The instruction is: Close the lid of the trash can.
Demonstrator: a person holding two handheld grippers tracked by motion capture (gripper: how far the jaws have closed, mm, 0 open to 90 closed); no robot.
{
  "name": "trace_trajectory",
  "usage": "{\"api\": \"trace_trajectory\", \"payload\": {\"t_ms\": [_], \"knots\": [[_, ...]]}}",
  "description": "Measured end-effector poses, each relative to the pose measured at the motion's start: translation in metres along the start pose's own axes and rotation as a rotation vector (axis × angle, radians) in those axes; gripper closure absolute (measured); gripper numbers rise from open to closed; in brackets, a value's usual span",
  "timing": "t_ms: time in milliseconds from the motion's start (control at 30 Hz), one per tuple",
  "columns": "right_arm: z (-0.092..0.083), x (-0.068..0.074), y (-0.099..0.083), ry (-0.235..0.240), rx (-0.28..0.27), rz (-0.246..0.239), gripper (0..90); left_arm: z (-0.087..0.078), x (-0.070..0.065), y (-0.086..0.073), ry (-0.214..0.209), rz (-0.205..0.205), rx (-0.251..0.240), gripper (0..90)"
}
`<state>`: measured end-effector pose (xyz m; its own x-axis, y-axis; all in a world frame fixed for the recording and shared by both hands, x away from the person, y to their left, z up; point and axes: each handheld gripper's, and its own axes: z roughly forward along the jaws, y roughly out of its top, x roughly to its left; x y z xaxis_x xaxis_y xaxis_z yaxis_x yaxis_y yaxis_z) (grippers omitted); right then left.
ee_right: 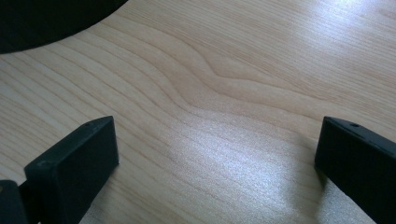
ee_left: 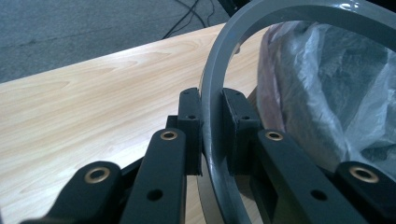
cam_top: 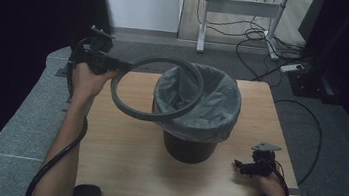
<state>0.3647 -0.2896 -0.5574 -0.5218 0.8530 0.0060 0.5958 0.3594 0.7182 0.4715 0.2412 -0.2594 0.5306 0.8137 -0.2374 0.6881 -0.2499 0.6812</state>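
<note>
Left gripper (cam_top: 116, 64) clamped on grey ring (cam_top: 133, 108), held tilted in the air, far edge over the bin (cam_top: 191, 148) mouth, near edge left of bin. Right gripper (cam_top: 240, 165) jaws spread wide, nothing between, resting on table (cam_top: 124, 162) right of bin.

Black jaws, brass-ringed pivots, black cables

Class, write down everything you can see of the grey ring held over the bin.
The grey ring is a smooth, plastic-looking hoop, round and open in the middle. It hangs tilted in the air, its far side over the bag-lined bin. The left tongs are clamped on its rim; whether it touches the bag cannot be told.
</note>
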Motion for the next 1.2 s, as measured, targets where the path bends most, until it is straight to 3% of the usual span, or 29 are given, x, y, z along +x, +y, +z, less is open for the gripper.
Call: {"api": "trace_trajectory", "payload": {"t_ms": [300,667,933,1200], "knots": [[0.000,0.000,0.000,0.000,0.000,0.000,0.0,0.022,-0.019,0.013,-0.028,0.033,-0.003,78.6],[0.000,0.000,0.000,0.000,0.000,0.000,0.0,0.055,-0.051,0.030,-0.065,0.093,0.006,78.6],[0.000,0.000,0.000,0.000,0.000,0.001,0.0,0.080,-0.070,0.036,-0.031,0.145,0.026,78.5],[0.000,0.000,0.000,0.001,0.000,0.000,0.0,0.087,-0.078,0.037,0.006,0.194,0.044,78.3]]}}
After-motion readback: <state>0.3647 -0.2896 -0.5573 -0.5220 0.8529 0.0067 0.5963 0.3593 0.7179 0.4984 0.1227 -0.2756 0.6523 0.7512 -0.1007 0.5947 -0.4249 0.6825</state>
